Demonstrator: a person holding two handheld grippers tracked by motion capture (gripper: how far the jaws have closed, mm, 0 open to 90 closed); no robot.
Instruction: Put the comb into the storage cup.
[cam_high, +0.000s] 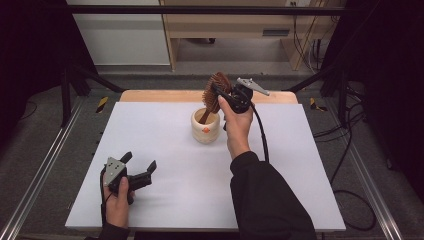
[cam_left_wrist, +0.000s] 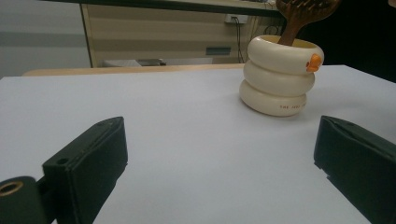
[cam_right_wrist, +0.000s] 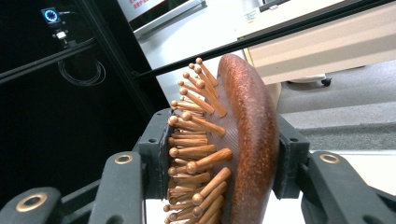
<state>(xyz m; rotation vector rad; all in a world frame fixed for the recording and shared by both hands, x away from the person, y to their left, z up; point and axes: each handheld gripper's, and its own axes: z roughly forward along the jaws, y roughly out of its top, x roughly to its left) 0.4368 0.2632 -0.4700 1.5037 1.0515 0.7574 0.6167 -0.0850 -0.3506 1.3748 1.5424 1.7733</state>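
We count one wooden hairbrush, one cream holder and two grippers on a single white tabletop. The right gripper pinches the head of the hairbrush, one jaw against the bristle side and one against the smooth back, as we see in the right gripper view. The brush handle dips into the holder, which we see built of three stacked rings bearing one orange beak. The left gripper rests near the front left edge of the tabletop, jaws spread with nothing between them, well apart from the holder.
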